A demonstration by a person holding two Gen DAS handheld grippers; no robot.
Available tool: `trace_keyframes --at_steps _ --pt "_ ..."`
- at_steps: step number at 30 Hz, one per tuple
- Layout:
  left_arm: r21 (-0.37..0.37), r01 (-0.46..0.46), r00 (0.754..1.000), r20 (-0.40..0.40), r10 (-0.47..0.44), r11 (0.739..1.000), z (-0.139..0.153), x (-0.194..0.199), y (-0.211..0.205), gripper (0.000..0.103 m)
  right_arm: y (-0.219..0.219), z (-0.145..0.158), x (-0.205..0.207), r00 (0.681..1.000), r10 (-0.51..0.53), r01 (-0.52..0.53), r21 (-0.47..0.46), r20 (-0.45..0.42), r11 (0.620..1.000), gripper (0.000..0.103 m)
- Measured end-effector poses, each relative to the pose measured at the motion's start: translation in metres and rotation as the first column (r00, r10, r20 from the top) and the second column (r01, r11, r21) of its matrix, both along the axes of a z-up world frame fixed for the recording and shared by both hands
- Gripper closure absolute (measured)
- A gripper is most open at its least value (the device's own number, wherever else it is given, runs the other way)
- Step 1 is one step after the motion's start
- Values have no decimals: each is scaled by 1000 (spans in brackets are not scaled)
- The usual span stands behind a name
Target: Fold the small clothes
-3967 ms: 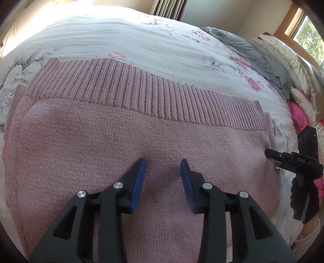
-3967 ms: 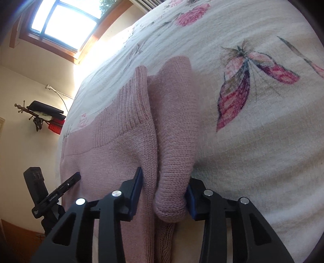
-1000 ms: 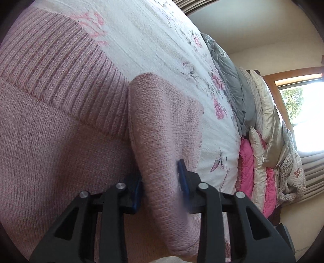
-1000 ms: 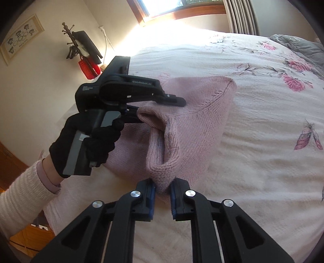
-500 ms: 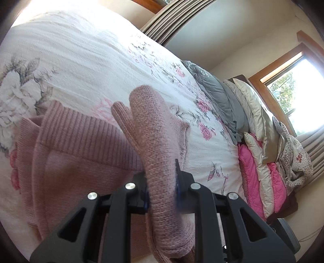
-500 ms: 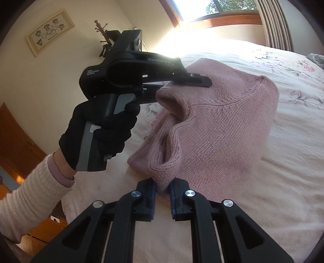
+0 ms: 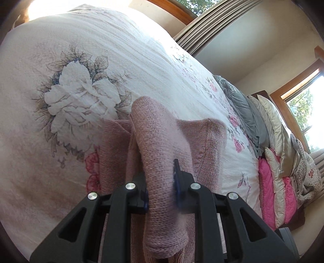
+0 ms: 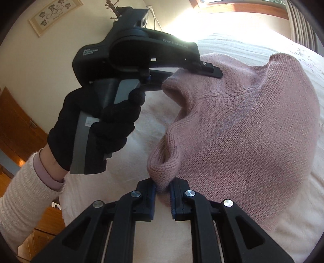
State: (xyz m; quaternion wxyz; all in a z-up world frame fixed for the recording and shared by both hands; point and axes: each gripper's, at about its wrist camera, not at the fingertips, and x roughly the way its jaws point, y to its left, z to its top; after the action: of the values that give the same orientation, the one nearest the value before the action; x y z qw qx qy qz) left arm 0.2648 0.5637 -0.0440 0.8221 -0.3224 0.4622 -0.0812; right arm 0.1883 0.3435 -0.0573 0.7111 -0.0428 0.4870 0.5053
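Note:
A dusty-pink knitted garment (image 8: 249,129) hangs folded above the bed, held up at two corners. My right gripper (image 8: 162,193) is shut on its near corner, low in the right wrist view. My left gripper (image 8: 190,74), held by a black-gloved hand (image 8: 105,125), pinches the far upper corner there. In the left wrist view my left gripper (image 7: 161,188) is shut on a thick roll of the pink knit (image 7: 160,149), which drapes over and below the fingers; the rest of the garment hangs behind it.
A white floral bedspread (image 7: 77,85) lies beneath. Grey, cream and pink pillows (image 7: 271,153) pile up at the right by a sunlit window. A wall with a framed picture (image 8: 54,14) and a wooden door (image 8: 14,125) stands on the left.
Both grippers have lifted the garment higher off the bed while staying shut on it. The ribbed hem seen before has dropped out of the left wrist view; more bedspread shows.

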Motion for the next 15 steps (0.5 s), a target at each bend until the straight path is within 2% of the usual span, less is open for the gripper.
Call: trace_keyframes --at_steps 8,11,14,15 --pt "-26 -28 1000 0 28 999 -27 -6 11 82 13 -32 8 999 -29 27 -34 -44 999 88" --pt "-19 -44 999 -7 44 999 -28 -12 16 73 16 -39 11 998 -37 36 -38 -51 999 85" --pt "-20 -65 998 -17 64 998 -24 -22 24 71 17 -41 11 996 -43 41 -22 -75 999 78" --pt "-19 -69 997 -17 69 997 -20 -27 27 70 15 -39 11 996 -37 36 -6 -86 999 70"
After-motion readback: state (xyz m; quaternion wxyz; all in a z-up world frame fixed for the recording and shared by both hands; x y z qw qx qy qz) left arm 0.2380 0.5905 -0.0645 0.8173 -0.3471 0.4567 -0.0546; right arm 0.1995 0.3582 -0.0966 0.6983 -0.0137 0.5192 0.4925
